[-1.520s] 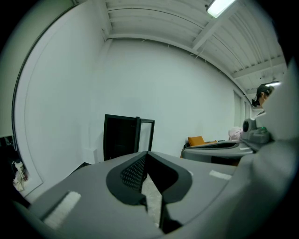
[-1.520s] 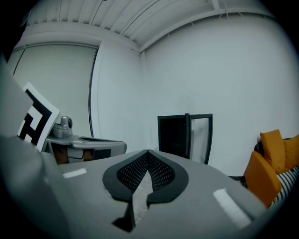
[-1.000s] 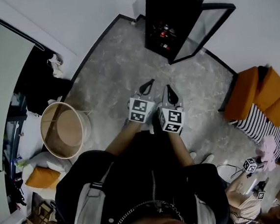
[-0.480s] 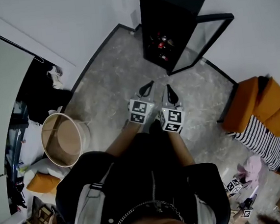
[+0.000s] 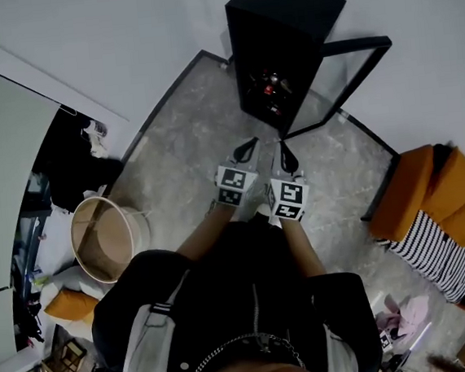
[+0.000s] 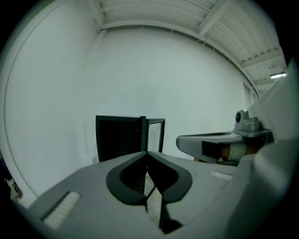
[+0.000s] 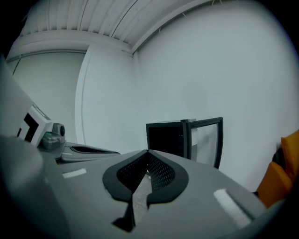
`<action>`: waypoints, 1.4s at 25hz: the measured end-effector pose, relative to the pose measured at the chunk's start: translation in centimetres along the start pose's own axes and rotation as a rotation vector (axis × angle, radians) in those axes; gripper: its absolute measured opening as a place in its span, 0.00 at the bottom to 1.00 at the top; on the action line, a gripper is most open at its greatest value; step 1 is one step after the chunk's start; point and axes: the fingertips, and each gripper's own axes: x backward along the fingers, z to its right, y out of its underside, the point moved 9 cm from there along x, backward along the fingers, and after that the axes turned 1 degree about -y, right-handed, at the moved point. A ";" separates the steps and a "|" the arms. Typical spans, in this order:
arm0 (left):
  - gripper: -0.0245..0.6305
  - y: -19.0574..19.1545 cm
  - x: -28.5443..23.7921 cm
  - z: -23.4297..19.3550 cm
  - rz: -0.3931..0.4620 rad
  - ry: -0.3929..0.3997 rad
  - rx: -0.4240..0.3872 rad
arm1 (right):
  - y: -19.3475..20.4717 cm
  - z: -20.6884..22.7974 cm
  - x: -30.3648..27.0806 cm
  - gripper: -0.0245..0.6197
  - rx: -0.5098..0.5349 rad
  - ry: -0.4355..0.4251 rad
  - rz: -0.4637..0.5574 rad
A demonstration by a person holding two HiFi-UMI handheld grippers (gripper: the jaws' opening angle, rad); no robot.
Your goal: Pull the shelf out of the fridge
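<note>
**Approach to the fridge.** The person is standing on the grey floor [image 5: 186, 128] and holding the left gripper [image 5: 247, 146] and the right gripper [image 5: 286, 159] side by side, both pointing toward the black fridge [image 5: 282, 21]. The fridge is standing at the floor's far edge, against the wall, well apart from both grippers. Each gripper is showing its jaws closed tip to tip, with nothing between them. The glass door [image 5: 344, 72] is hanging open to the right. The shelf is sitting inside the dark interior, where red-topped items [image 5: 268, 84] are showing; the shelf itself is too small to make out. The step in hand appears to be the approach, with no pulling begun. The next move likely calls for closing the gap, opening the jaws and taking the shelf's front edge.
</note>
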 end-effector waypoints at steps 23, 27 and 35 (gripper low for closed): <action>0.05 -1.5 -7.5 -2.8 -0.007 -0.019 0.060 | -0.9 3.8 -7.0 0.04 0.001 -0.042 -0.044; 0.05 -2.5 -10.5 -4.9 0.007 -0.009 0.087 | -2.0 4.5 -10.2 0.04 0.014 -0.036 -0.046; 0.05 -4.9 -17.0 -9.7 0.009 0.024 0.099 | -3.9 5.8 -17.3 0.04 0.015 -0.006 -0.067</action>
